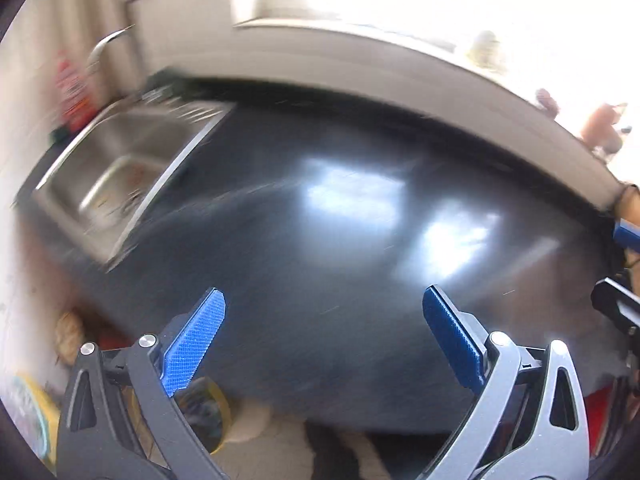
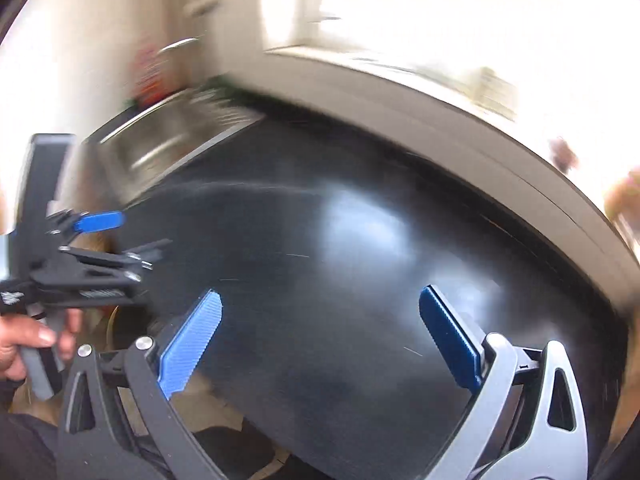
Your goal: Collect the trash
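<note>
view: heavy motion blur, fine detail lost
left gripper [image 1: 324, 336]: bottom of frame, blue pads wide apart, nothing between them, above the table
table [image 1: 320, 248]: dark glossy top, fills centre of frame, two bright window reflections right of centre
sink [image 1: 132, 168]: steel, set into the table, left of frame; small bits in the basin, too blurred to identify
tap [image 1: 108, 44]: curved, upper left, behind the sink
red bottle [image 1: 74, 92]: far left, beside the sink, label unreadable
windowsill [image 1: 400, 64]: pale, runs across the top behind the table
right gripper [image 1: 624, 276]: partly visible at right edge, state unclear
</note>
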The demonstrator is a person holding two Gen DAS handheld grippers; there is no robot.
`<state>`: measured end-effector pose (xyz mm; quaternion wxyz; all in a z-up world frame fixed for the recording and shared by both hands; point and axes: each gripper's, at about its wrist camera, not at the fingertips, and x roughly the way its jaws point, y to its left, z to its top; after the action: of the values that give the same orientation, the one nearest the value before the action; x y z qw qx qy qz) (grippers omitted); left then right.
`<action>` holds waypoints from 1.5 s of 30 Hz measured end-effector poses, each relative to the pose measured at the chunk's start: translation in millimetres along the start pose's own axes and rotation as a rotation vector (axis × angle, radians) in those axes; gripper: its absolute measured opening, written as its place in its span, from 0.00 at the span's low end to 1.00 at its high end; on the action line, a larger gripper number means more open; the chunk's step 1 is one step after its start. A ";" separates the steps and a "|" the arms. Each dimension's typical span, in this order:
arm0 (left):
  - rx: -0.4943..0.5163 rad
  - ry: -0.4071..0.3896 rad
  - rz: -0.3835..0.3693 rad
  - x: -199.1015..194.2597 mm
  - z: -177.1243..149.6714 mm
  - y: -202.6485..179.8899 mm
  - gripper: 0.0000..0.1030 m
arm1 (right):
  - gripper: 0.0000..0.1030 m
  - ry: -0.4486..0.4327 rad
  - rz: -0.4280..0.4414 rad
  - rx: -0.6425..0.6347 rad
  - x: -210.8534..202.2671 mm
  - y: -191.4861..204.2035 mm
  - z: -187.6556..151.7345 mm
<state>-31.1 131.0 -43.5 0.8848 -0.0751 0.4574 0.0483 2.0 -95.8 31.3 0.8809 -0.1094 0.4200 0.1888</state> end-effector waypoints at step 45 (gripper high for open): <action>0.238 0.044 -0.012 29.9 39.1 -139.0 0.93 | 0.93 0.007 -0.137 0.418 -21.8 -162.5 -42.6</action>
<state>38.9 1.7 -33.3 0.8775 0.0265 0.4787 -0.0132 28.6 -263.1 27.4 0.8937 0.0467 0.4447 0.0367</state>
